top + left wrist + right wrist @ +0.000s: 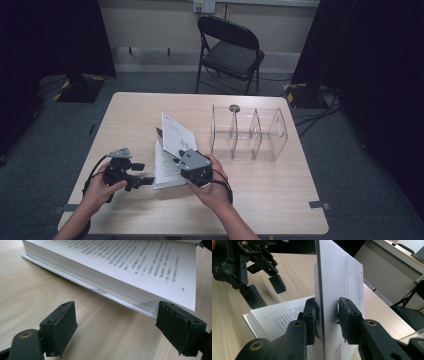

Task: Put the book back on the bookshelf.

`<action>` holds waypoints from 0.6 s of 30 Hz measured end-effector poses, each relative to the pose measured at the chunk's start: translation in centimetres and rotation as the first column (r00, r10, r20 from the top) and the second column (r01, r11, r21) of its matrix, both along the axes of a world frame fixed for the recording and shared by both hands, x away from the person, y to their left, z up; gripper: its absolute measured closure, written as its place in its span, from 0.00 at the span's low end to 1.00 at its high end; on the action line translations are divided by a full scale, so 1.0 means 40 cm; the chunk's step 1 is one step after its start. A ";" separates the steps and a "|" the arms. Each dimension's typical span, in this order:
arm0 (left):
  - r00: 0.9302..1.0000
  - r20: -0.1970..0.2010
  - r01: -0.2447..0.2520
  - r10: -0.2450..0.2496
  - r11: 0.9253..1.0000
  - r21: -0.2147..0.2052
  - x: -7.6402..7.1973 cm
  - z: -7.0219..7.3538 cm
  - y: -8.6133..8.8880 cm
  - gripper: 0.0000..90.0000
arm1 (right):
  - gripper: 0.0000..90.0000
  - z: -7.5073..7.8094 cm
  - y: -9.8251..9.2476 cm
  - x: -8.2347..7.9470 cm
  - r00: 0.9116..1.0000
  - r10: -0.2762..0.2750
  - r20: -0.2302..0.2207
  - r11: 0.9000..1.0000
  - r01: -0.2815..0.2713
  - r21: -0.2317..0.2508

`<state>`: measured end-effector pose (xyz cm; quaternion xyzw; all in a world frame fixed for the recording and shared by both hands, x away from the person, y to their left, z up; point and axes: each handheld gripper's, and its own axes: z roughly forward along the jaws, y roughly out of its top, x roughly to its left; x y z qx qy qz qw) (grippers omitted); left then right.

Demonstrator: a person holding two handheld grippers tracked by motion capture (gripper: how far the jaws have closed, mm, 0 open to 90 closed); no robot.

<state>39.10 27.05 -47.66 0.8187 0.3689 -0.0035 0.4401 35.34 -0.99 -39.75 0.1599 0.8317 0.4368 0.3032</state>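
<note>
Clear acrylic organizer (250, 134) sits with bare compartments on the bench (125, 115); right tongs (329, 315) clamp the book's (167, 167) raised cover (342, 285), left tongs (116, 322) gape wide.

The open book (120, 267) bears printed lines too blurred to read.

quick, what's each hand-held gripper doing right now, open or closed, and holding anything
Left hand-held gripper: open, holding nothing, beside the open book.
Right hand-held gripper: closed on the book's raised pages.
</note>
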 end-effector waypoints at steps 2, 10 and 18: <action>1.000 -0.022 0.002 -0.002 1.000 -0.006 0.005 -0.002 0.000 0.15 | 0.76 -0.003 0.000 -0.002 1.000 -0.001 0.002 1.000 0.001 -0.007; 0.998 -0.060 -0.030 0.026 0.997 -0.064 0.015 0.003 -0.002 0.17 | 0.76 -0.004 0.003 -0.003 1.000 0.005 0.006 1.000 -0.005 -0.017; 0.996 -0.079 -0.053 0.045 0.993 -0.103 0.022 0.006 -0.001 0.18 | 0.76 -0.005 0.000 -0.003 1.000 0.003 0.007 1.000 -0.003 -0.013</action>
